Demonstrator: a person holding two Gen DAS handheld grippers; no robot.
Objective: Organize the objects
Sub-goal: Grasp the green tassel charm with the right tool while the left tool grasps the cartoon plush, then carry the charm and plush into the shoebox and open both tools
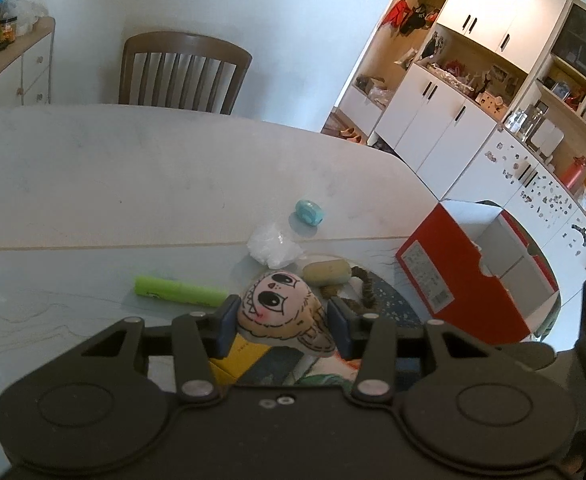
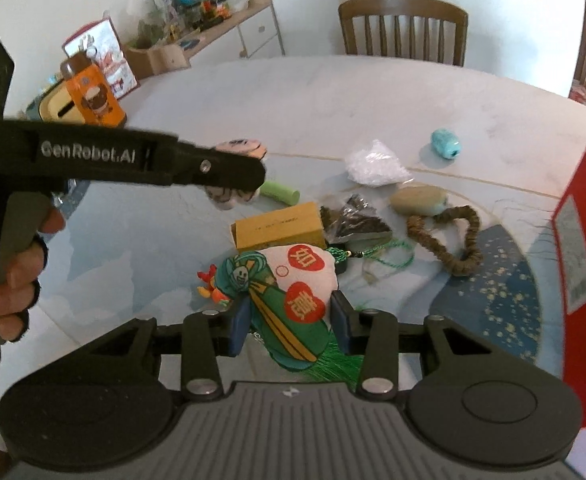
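Left gripper, lifted above the table, pinches a cartoon-face plush charm between narrowed fingers, presumably bound for the open red box at its right. Right gripper brackets the green embroidered sachet; contact cannot be told.

A beige owl-face plush is raised off the worktop. At its 12 o'clock lie a crumpled plastic wrap and a teal pencil sharpener. A green tube lies flat at 9 o'clock, and an open red shoebox stands at 3 o'clock.
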